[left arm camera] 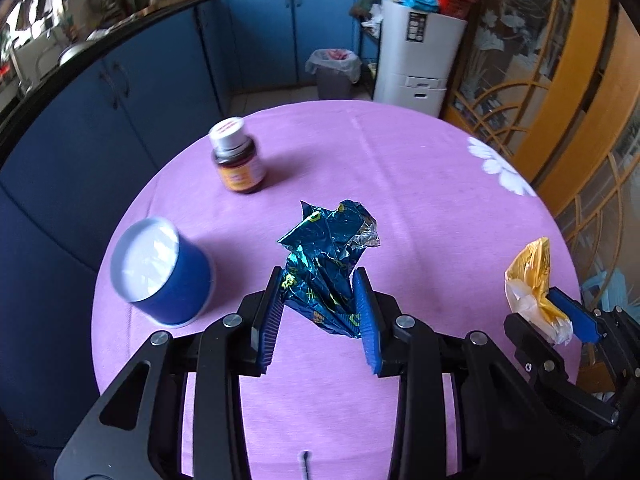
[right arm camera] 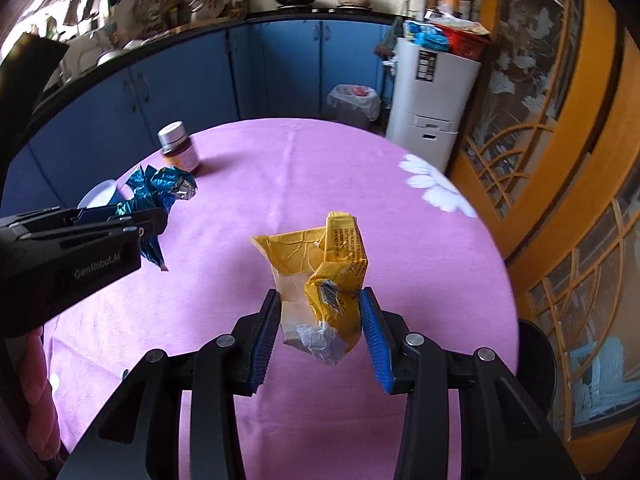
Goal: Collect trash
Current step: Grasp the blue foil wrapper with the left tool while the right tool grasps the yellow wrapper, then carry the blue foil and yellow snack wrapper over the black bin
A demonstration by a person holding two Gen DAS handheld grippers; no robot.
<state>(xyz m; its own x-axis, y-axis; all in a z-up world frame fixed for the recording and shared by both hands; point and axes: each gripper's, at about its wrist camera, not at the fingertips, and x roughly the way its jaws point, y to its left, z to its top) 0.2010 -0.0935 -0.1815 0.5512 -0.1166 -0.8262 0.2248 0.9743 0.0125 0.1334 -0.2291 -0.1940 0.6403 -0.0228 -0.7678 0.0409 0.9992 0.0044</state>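
Both wrist views. I am holding the left gripper (left arm camera: pixel 318 308) with its jaws clenched on the lower folds of a crumpled blue foil wrapper (left arm camera: pixel 330 248), raised clear of the pink-clothed surface (left arm camera: pixel 420 200). I am holding the right gripper (right arm camera: pixel 320 324) with its jaws clamped on a crumpled yellow wrapper (right arm camera: pixel 328 268), also lifted off the cloth. Both wrappers are looking very light, thin and springy, with slick film likely to slip; I judge a pinch across the bunched, thickest folds safest. A blue paper cup (left arm camera: pixel 160 268) and a brown bottle (left arm camera: pixel 238 158) are standing on the surface; a lined bin (left arm camera: pixel 334 70) is waiting on the floor beyond.
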